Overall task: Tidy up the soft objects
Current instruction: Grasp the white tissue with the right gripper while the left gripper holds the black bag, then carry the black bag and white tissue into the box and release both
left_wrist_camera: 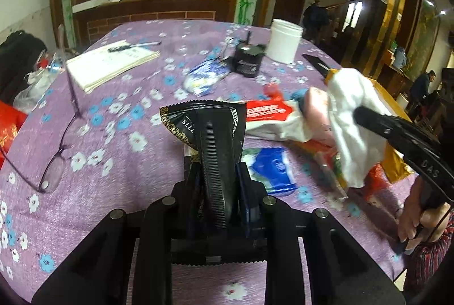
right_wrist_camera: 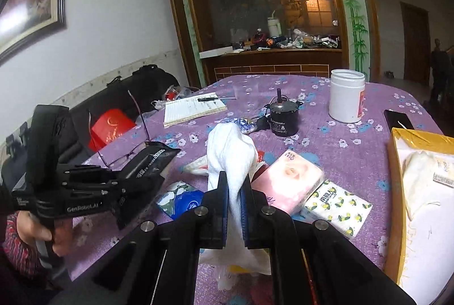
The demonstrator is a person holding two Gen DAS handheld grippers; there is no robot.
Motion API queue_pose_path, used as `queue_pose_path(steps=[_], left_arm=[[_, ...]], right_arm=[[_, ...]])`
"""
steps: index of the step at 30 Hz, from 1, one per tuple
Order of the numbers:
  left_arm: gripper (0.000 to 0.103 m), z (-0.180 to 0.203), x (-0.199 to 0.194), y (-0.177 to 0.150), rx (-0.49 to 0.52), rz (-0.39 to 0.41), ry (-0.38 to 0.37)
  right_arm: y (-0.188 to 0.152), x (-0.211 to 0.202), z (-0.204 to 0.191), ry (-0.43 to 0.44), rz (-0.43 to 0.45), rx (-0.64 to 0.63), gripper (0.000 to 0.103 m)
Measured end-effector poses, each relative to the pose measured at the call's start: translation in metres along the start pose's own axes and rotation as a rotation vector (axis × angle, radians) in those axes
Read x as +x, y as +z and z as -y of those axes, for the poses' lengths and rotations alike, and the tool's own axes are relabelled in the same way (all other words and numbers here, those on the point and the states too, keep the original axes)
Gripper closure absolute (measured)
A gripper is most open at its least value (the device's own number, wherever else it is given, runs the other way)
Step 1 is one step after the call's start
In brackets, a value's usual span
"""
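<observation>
Left wrist view: left gripper clamped on one black foil packet, held up off the purple floral tablecloth. Right wrist view: right gripper pinching one white cloth, also lifted clear, over the near middle of the tabletop. Each gripper has a hand on its handle.

Count on the tabletop:
- 3 tissue packs near the near edge: pink, lemon-print, blue
- 1 red-and-white bag under the cloth
- 1 crumpled blue-and-white wrapper, centre
- 1 black motor
- 1 white jar, toward the far right corner
- 1 notebook with 1 pen, far left
- 1 pair of glasses, left edge
- 1 yellow box, right edge, holding a second white cloth
</observation>
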State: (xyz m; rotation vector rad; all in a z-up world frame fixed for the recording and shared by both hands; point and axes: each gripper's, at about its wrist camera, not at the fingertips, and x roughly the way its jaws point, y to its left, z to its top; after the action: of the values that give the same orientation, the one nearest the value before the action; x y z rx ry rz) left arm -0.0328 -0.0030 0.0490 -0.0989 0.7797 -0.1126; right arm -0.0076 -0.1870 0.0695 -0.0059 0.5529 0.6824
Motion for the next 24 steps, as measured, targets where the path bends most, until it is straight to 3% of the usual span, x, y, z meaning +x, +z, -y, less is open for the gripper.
queue_pose_path(steps=[24], left_arm=[[0.082,0.078,-0.002,0.019,0.128,0.019,-0.108]], right_arm=[[0.003,-0.01,0.029,0.021,0.036,0.15,0.095]])
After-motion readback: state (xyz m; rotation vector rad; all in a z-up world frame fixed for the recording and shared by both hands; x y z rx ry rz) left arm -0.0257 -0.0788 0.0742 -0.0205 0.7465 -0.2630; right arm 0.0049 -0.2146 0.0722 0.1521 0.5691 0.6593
